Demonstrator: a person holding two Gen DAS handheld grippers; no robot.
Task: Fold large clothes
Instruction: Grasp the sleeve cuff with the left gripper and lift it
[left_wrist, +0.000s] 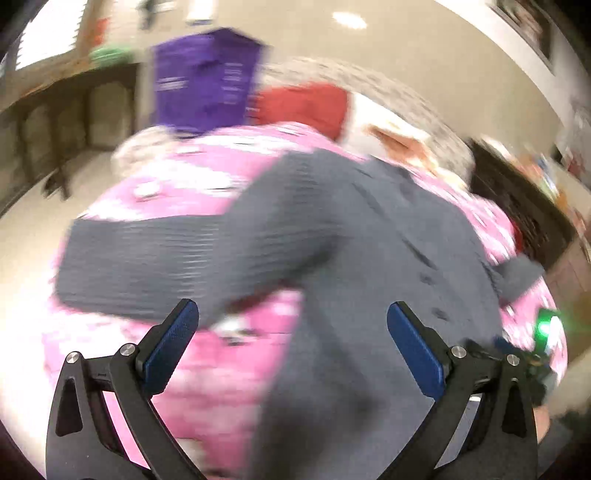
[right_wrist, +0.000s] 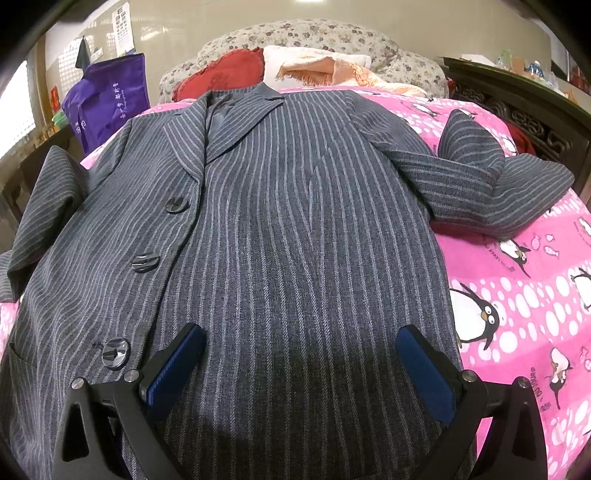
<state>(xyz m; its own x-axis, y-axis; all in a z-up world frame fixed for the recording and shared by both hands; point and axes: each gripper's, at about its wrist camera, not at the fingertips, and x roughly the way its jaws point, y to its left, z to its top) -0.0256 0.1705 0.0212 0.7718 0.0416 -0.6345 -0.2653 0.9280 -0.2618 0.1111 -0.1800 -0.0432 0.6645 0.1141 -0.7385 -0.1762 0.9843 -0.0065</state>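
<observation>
A grey pinstriped suit jacket (right_wrist: 288, 221) lies face up on a bed with a pink penguin-print cover (right_wrist: 517, 295), collar toward the headboard. Its right sleeve (right_wrist: 491, 184) is bent on the cover; its left sleeve (right_wrist: 40, 210) hangs off the left side. My right gripper (right_wrist: 301, 363) is open and empty above the jacket's lower front. The left wrist view is blurred: the jacket (left_wrist: 351, 258) lies there with one sleeve (left_wrist: 147, 266) stretched left. My left gripper (left_wrist: 293, 332) is open and empty above the sleeve and hem. The right gripper (left_wrist: 532, 354) shows at the right edge.
Red cushion (right_wrist: 225, 74), white pillow with an orange towel (right_wrist: 317, 66) and a floral headboard (right_wrist: 303, 35) are at the bed's far end. A purple bag (right_wrist: 107, 103) stands at far left. A dark carved wooden cabinet (right_wrist: 524, 107) runs along the right side.
</observation>
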